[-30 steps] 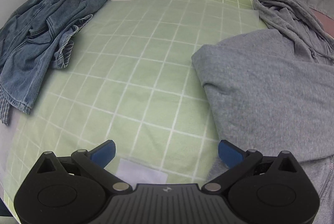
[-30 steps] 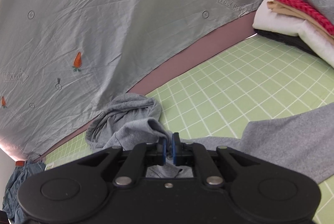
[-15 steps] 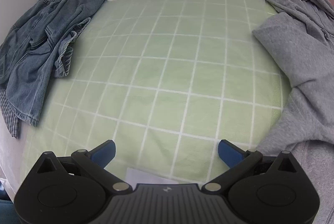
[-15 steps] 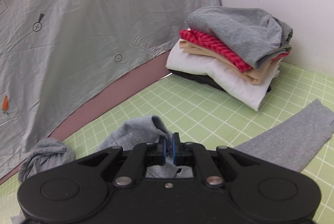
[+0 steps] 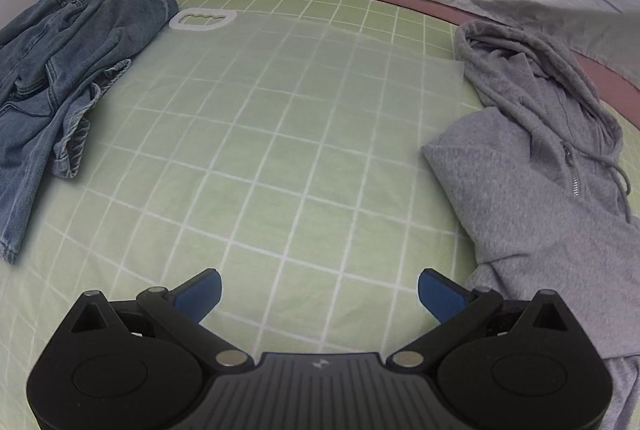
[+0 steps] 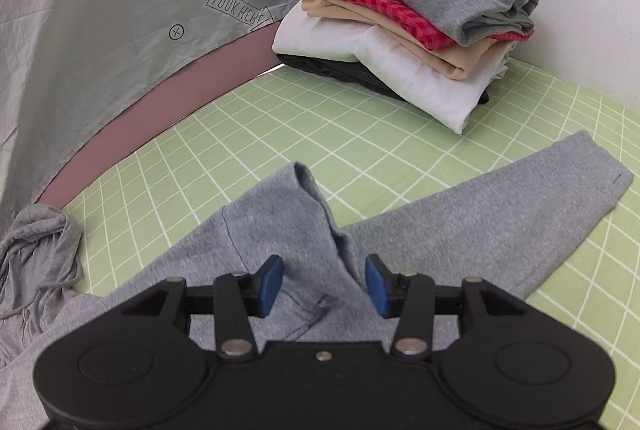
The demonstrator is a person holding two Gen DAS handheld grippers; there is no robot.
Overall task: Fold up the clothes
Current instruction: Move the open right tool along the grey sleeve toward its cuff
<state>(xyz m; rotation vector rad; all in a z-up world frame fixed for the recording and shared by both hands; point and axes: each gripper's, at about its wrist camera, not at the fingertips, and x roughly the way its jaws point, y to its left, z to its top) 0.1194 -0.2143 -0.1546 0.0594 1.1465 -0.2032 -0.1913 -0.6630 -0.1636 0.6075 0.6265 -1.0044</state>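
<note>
Both views are evenly and softly lit; no glare is seen. Only faint shadows are cast beneath the jaws. Straight grid lines are bowed by fisheye distortion ahead of the jaws, and the corners are darkened by vignetting.

The gray hoodie [image 5: 540, 197] ran off the right edge, the jeans [image 5: 44, 89] off the left, and the black garment [image 6: 344, 69] was mostly buried under the folded stack.

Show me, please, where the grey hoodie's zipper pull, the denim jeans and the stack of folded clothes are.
Zipper pull [image 5: 575, 185], left wrist view: on the metal tab.
Denim jeans [image 5: 60, 77], left wrist view: mid-fabric of the crumpled heap.
Stack of folded clothes [image 6: 404, 69], right wrist view: on the white layer.
</note>
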